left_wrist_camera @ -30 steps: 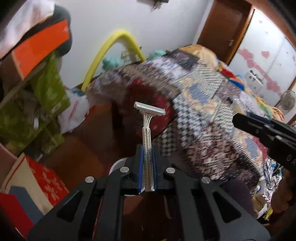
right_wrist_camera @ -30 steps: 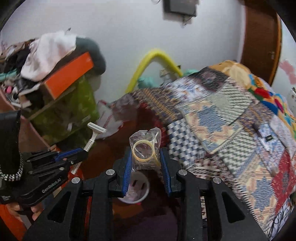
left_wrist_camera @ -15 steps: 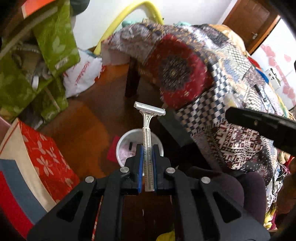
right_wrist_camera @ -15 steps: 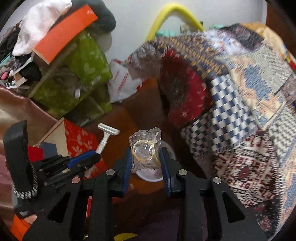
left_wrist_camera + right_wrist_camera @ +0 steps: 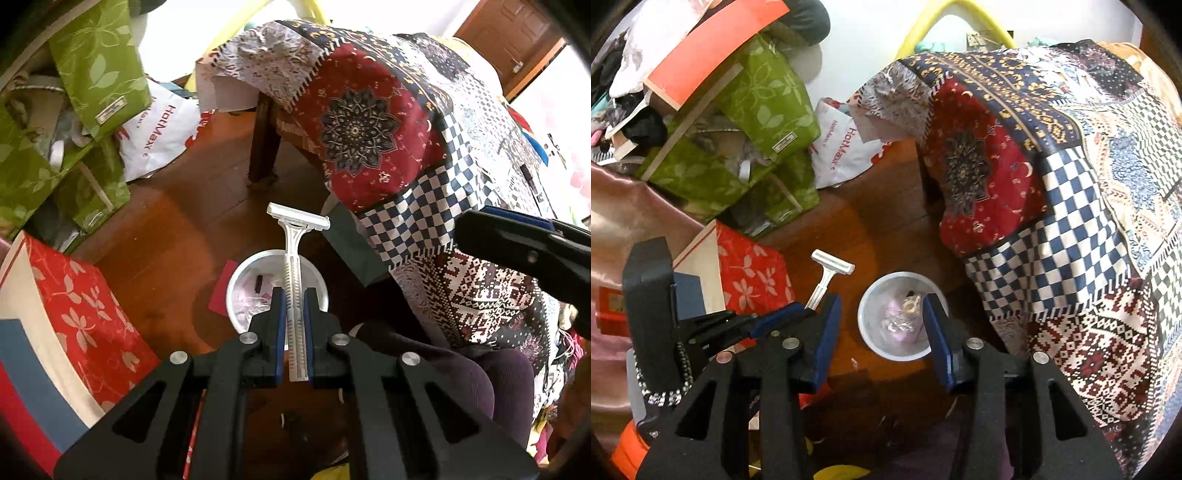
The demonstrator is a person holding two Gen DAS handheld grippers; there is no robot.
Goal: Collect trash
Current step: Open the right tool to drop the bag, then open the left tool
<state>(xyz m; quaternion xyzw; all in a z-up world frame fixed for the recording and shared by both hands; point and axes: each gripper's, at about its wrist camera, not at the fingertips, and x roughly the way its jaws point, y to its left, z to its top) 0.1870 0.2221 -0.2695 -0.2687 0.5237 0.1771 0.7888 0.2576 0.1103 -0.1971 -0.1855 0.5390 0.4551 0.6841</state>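
Left gripper (image 5: 294, 314) fingers clamped on handle of disposable razor (image 5: 295, 254), head up, directly above white trash bin (image 5: 899, 317) on wooden floor.

Razor: light, stiff plastic, ribbed handle good for grip; keep off blade head.

Right gripper (image 5: 882, 332) fingers have just been opening, nothing between them; clear bag with yellow ring (image 5: 909, 306) lies inside bin.

Bin just beside quilt-draped bed (image 5: 1071, 192); light, likely tips if knocked.
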